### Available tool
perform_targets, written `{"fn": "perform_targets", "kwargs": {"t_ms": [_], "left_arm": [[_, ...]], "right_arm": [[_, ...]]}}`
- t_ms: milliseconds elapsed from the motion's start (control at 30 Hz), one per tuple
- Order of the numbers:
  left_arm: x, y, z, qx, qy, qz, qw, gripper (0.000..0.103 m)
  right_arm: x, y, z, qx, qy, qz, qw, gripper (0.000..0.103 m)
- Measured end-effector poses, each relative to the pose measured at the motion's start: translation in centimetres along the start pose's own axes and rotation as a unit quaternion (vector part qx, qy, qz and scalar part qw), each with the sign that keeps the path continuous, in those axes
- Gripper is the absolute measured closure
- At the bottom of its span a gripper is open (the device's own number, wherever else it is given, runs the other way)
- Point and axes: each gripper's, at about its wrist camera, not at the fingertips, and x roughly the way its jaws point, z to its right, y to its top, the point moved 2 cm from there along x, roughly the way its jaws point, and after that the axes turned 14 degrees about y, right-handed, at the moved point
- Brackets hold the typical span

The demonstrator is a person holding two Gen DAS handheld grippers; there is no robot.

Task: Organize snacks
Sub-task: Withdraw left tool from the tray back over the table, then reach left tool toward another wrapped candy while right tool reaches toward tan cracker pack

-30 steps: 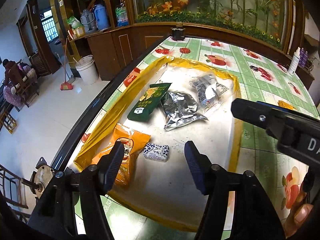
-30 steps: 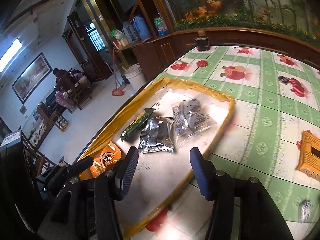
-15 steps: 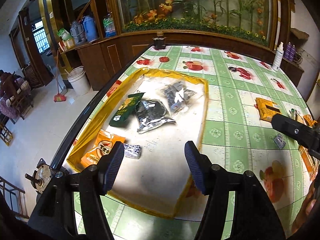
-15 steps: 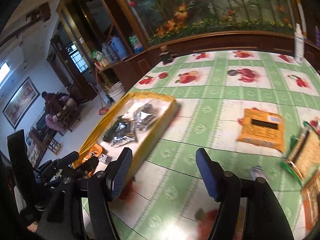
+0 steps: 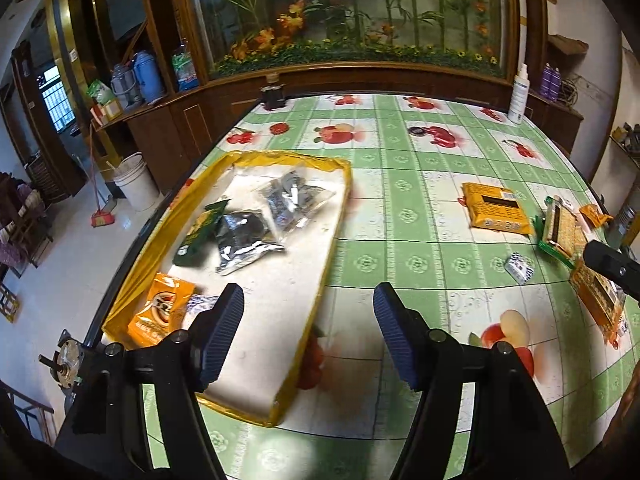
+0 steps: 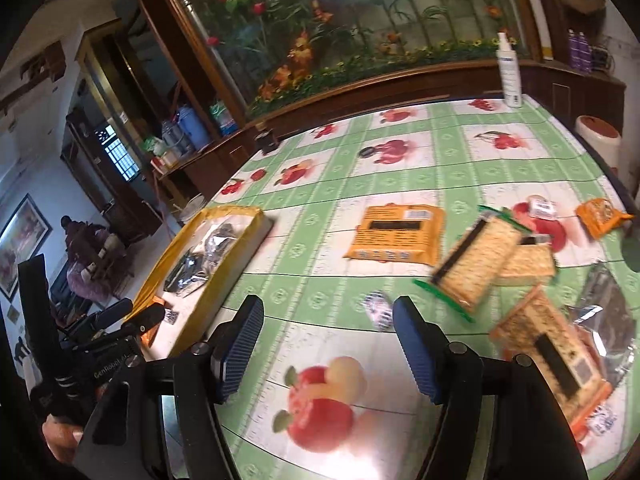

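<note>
A yellow-rimmed tray on the table's left holds a green packet, silver packets, a clear bag, an orange packet and a small blue-white candy. Loose on the right lie an orange pack, cracker packs, a small blue-white candy and a small orange packet. My left gripper is open and empty above the tray's near end. My right gripper is open and empty, just short of the loose candy.
A white spray bottle stands at the table's far edge, a dark jar at the far left corner. A silver foil bag lies at the right. A bucket and broom stand on the floor left.
Both grippers have swung right and drawn back from the tray. The right gripper has left the tray and now looks over the loose snacks on the right.
</note>
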Motion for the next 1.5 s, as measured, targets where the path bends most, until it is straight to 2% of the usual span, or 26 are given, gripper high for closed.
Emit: {"fn": "perform_targets", "kwargs": {"t_ms": [333,567,667,800,967,1200,1300,1467,1500], "left_arm": [[-0.4,0.5,5.6,0.048,-0.037,-0.001,0.9981,0.036],[-0.8,0.5,9.6,0.079,-0.083,-0.006,0.9933,0.036],[-1.2,0.3,11.6,0.100,-0.112,-0.002,0.9887,0.036],[-0.7,0.6,14.0,0.116,-0.123,-0.003,0.9855,0.037],[0.7,1.0,16.4,0.120,-0.145,-0.032,0.9816,0.037],[2.0,0.8,19.1,0.136,-0.198,-0.067,0.9683,0.037],[2.7,0.6,19.9,0.149,-0.190,-0.072,0.9675,0.037],[3.1,0.5,20.2,0.151,-0.175,-0.056,0.9713,0.036],[3.1,0.6,20.2,0.151,-0.176,-0.055,0.9711,0.041]], "right_arm": [[-5.7,-2.5,5.3,0.022,-0.056,0.005,0.998,0.032],[-7.2,-3.8,6.9,0.014,-0.087,-0.002,0.996,0.032],[-7.0,-4.2,7.8,0.017,-0.093,-0.012,0.995,0.032],[-6.0,-3.9,8.3,0.005,-0.097,-0.036,0.995,0.028],[-4.1,-3.1,9.0,-0.035,-0.129,-0.070,0.989,0.027],[-2.9,-2.4,11.7,-0.023,-0.134,-0.094,0.986,0.027],[-2.7,-2.4,12.5,-0.009,-0.125,-0.098,0.987,0.027],[-1.6,-2.7,12.7,-0.020,-0.129,-0.112,0.985,0.025],[-1.5,-2.7,12.6,-0.025,-0.132,-0.114,0.984,0.025]]}}
